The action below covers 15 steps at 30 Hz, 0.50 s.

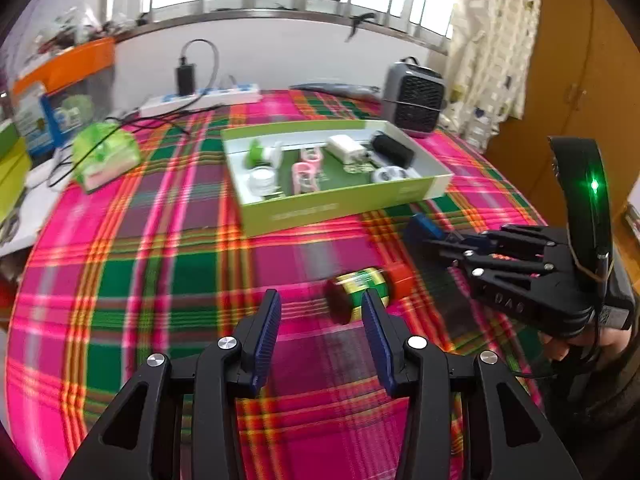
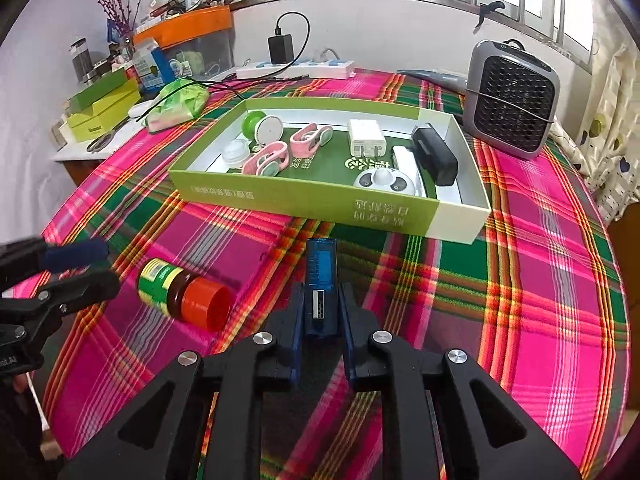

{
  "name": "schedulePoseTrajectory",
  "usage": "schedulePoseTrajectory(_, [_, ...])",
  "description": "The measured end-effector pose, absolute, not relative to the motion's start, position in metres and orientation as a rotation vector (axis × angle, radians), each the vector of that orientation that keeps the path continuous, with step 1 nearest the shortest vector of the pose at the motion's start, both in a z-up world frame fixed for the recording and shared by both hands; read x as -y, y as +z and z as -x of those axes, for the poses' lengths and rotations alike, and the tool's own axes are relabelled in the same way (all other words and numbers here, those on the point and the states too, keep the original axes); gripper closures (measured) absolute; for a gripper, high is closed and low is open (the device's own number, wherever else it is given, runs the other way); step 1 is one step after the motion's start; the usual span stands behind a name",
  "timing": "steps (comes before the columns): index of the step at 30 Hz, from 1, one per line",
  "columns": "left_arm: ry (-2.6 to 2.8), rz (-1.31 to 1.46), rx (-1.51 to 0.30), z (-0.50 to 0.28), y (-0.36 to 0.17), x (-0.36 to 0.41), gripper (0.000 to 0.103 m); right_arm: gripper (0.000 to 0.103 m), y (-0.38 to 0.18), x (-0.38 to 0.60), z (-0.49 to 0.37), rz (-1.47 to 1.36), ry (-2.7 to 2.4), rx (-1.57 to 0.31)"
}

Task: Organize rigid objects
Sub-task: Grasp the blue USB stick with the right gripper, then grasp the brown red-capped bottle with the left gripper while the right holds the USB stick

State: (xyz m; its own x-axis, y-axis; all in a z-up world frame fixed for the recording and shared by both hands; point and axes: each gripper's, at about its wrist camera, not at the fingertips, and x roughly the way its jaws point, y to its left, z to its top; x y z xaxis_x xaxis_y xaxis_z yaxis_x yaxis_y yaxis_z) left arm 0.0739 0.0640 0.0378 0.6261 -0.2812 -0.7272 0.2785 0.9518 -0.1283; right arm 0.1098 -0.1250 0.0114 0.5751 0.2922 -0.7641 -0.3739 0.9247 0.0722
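Observation:
A small bottle (image 1: 358, 282) with a green-yellow label and an orange cap (image 2: 208, 304) lies on its side on the plaid cloth. My left gripper (image 1: 322, 304) is open just short of it, nothing between its blue pads; the right wrist view shows that gripper (image 2: 94, 271) left of the bottle (image 2: 160, 280). My right gripper (image 2: 321, 296) is shut on a slim blue device (image 2: 320, 276), held low over the cloth in front of the green box (image 2: 312, 204). From the left wrist view the right gripper (image 1: 434, 236) and blue device (image 1: 422, 224) sit right of the bottle.
The green box (image 1: 340, 206) holds pink clips (image 2: 268, 160), a white charger (image 2: 366, 136), a black case (image 2: 436, 156) and white round items. A grey fan heater (image 2: 512, 100) stands behind-right. A power strip (image 2: 296, 68), green bag (image 2: 176, 104) and scissors (image 2: 100, 142) lie behind-left.

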Motion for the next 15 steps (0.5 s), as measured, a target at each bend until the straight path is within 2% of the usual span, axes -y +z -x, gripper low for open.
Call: schedulePoseTrajectory(15, [-0.369,-0.261,-0.883,-0.096,0.025,-0.032,0.062,0.086,0.014,0.133,-0.1,0.081,0.394,-0.863])
